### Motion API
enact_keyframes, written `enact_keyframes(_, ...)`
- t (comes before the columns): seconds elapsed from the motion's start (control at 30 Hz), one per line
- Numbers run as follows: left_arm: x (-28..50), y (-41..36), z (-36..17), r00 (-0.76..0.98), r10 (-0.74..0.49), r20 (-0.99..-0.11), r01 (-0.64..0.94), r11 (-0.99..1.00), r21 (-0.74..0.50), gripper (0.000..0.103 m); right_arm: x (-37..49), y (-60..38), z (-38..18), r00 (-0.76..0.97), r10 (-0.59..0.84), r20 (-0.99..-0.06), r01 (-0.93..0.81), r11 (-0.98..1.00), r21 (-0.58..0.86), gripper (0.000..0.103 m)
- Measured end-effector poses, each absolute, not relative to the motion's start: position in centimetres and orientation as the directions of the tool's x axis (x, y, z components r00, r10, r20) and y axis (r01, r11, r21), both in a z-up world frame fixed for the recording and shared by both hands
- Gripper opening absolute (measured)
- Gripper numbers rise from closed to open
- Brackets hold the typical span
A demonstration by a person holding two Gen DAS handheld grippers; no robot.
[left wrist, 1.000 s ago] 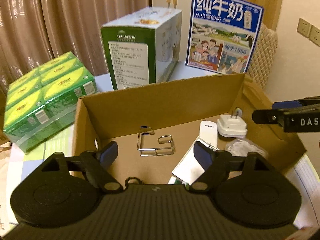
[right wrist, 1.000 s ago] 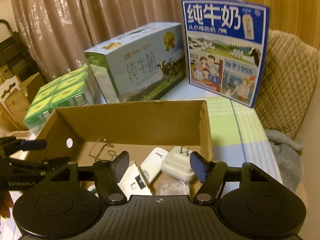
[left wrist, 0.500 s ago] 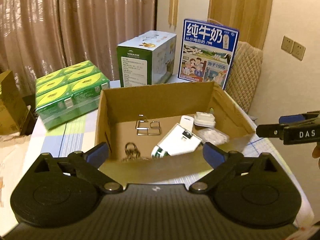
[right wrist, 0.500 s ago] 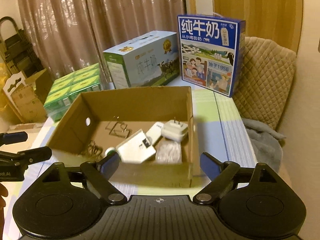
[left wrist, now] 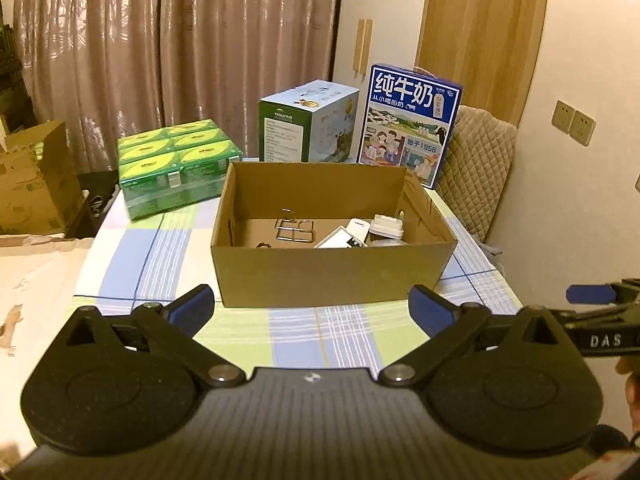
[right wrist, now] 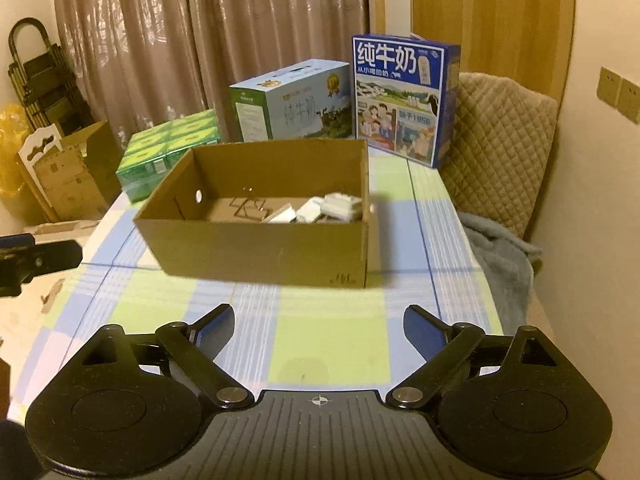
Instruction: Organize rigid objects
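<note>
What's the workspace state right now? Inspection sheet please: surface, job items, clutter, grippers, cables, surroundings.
Surface: checked blue-green-white tablecloth, bare in front of the box.
Job's things: open brown cardboard box holding a bent wire rack, white plug adapter, white flat carton, other small pieces unclear.
Clutter: green shrink-wrapped drink pack, green-white milk carton case, blue milk carton case behind the box.
Grippers: left gripper open, empty; right gripper open, empty.
Cables: nothing seen.
Surroundings: brown curtains, quilted beige chair, wall sockets.

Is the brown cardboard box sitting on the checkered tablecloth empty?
No, the brown cardboard box holds a wire rack, a white plug adapter and other small white items.
</note>
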State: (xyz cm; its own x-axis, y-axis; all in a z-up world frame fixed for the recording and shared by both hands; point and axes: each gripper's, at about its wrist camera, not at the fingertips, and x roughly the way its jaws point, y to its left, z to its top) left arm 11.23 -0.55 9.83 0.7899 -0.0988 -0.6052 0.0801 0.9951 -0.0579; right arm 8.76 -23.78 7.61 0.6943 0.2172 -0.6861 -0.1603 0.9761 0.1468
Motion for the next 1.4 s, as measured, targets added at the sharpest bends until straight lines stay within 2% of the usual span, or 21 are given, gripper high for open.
enact_keyframes(0.17,8.7,-1.2,10.3,0.808,-0.059,-0.586,0.059,0.998,-0.018,0.102,5.7,-24.6,7.9,0.706,0.230,-0.670,-0.136,0.972,0.189,0.089)
enact_keyframes(0.5,5.5,-1.4,10.0,0.806,-0.061,-0.588,0.052,0.998,-0.033,0.102,2.8,-24.9,9.3,0.730,0.227,-0.644,-0.125,0.972,0.200,0.089)
enact_keyframes(1.4,3.3,-2.0,7.9,0.781,-0.048,-0.622,0.050,0.999,-0.014,0.102,1.4,-23.3,7.9,0.712,0.243,-0.658,-0.146,0.969,0.200,0.089)
